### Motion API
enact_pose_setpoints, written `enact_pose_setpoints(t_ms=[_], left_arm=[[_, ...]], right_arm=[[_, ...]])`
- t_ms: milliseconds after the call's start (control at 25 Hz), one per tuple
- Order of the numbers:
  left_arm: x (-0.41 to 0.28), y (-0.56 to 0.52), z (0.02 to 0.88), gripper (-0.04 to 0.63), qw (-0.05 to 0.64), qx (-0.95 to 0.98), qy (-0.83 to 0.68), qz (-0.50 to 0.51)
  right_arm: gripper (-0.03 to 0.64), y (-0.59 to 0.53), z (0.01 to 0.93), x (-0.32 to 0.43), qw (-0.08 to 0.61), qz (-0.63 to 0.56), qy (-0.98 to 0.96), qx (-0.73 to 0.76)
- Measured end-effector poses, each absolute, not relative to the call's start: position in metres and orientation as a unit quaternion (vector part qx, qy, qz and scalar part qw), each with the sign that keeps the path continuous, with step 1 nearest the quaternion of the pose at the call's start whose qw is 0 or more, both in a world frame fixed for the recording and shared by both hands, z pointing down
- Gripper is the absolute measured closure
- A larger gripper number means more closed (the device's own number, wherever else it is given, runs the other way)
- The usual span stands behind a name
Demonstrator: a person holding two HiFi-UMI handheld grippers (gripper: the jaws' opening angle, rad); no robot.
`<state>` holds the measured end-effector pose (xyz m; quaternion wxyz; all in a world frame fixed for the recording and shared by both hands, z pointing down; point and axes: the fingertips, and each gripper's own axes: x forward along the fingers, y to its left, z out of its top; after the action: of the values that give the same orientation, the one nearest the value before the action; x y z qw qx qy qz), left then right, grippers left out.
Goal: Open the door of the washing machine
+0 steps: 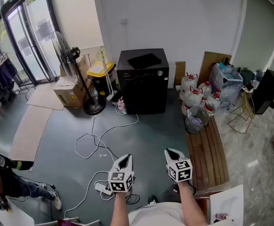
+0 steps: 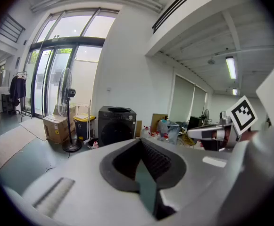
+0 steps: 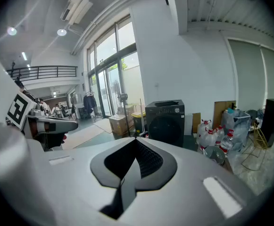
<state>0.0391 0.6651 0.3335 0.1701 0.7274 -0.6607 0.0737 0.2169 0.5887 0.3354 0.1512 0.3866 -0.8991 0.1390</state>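
A black front-loading washing machine [image 1: 143, 81] stands against the far white wall with its round door shut; it also shows in the left gripper view as the washing machine [image 2: 116, 125] and in the right gripper view as the washing machine [image 3: 166, 123]. Both grippers are held side by side well short of it, pointing toward it. My left gripper [image 1: 124, 160] is shut with nothing in it, and so is my right gripper [image 1: 172, 154]. Each gripper view shows its own jaws pressed together, the left gripper [image 2: 140, 147] and the right gripper [image 3: 136, 147].
A standing fan [image 1: 73, 65], a cardboard box [image 1: 70, 91] and a yellow-lidded bin [image 1: 101, 74] stand left of the machine. Water bottles [image 1: 196, 94] and a wooden bench [image 1: 207, 149] lie to its right. White cables and a power strip [image 1: 101, 187] cross the grey floor. A person [image 1: 9, 178] crouches at lower left.
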Motion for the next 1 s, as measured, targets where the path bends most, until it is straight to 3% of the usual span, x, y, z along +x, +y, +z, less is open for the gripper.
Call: enact_pose_setpoints(t_ms=[720, 1000], left_arm=[[0.014, 0.648, 0.326, 0.538, 0.164, 0.697, -0.697, 0.045], [0.009, 0.585, 0.336, 0.538, 0.173, 0.689, -0.702, 0.044]], right_arm=[[0.617, 0.574, 0.344, 0.243, 0.136, 0.15, -0.891, 0.407], [0.617, 0.538, 0.364, 0.248, 0.162, 0.155, -0.896, 0.384]])
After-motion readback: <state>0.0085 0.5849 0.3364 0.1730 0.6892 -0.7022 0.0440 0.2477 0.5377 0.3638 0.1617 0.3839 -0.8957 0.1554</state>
